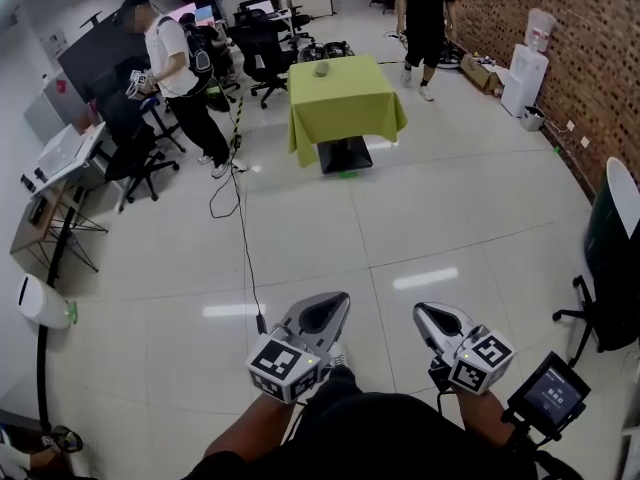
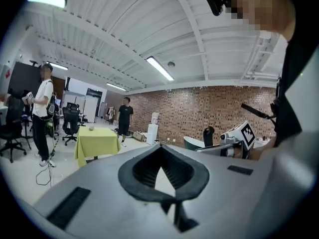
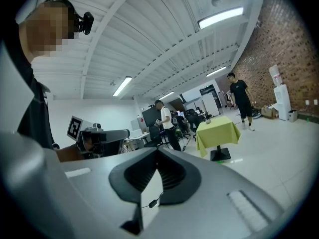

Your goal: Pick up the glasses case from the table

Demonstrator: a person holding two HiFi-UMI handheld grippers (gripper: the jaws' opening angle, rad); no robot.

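The glasses case (image 1: pixel 321 68) is a small grey object lying on a far table draped in yellow-green cloth (image 1: pixel 345 103), well across the room from me. It also shows as a speck, the case (image 2: pixel 91 128) in the left gripper view and the case (image 3: pixel 208 121) in the right gripper view. My left gripper (image 1: pixel 326 304) and right gripper (image 1: pixel 431 314) are held close to my body, side by side and pointing toward the table. Both are shut with nothing in them: left gripper (image 2: pixel 160 146), right gripper (image 3: pixel 157 151).
A person in black (image 1: pixel 424 18) walks behind the table; another in a white shirt (image 1: pixel 175 68) stands at the left near office chairs (image 1: pixel 262 48) and desks. A black cable (image 1: pixel 240 218) trails over the tiled floor. A brick wall, a water dispenser (image 1: pixel 526 68) and a dark chair (image 1: pixel 610 258) stand at the right.
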